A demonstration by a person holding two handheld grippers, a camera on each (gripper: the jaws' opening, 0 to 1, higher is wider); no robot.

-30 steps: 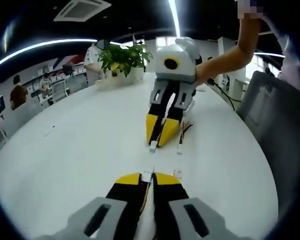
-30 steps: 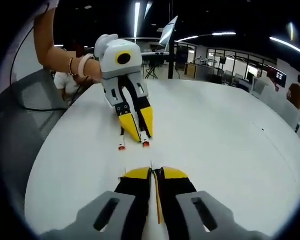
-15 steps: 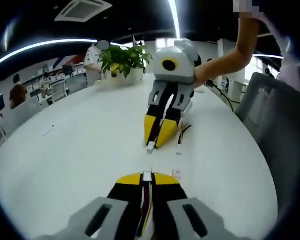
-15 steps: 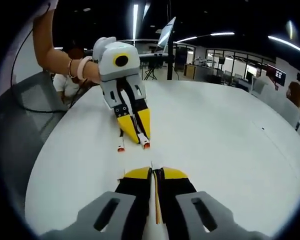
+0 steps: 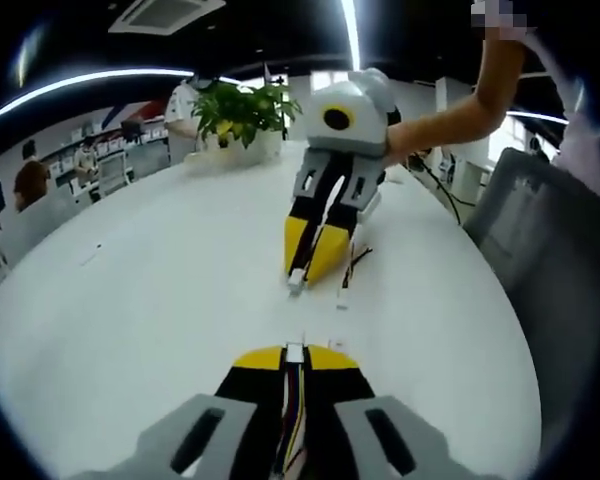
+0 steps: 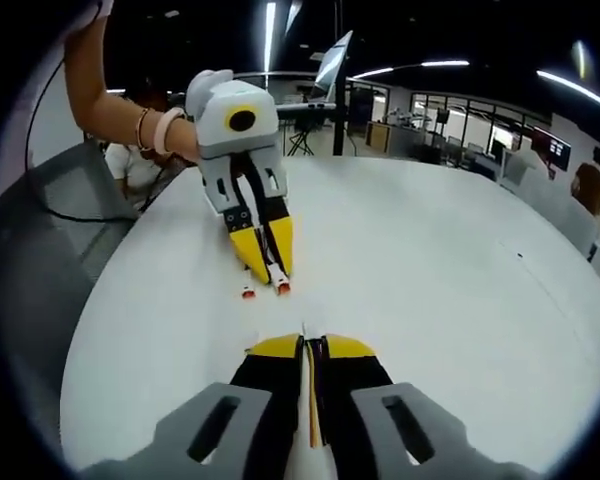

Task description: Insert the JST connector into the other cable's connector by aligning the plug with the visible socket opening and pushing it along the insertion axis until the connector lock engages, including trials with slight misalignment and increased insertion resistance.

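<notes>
The left tool [image 5: 295, 352] pinched a multicoloured cable with a white JST plug [image 5: 294, 351]. The right tool [image 6: 311, 343] clamped its cable's white connector [image 5: 296, 281] above the white tabletop [image 5: 160, 270].

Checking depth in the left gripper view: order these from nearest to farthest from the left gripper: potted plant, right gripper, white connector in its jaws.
1. White connector, at its own jaw tips.
2. Right gripper, mid-table ahead.
3. Potted plant, far table edge.

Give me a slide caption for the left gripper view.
Left gripper and right gripper each hold a cable, connectors apart over the white table.
</notes>
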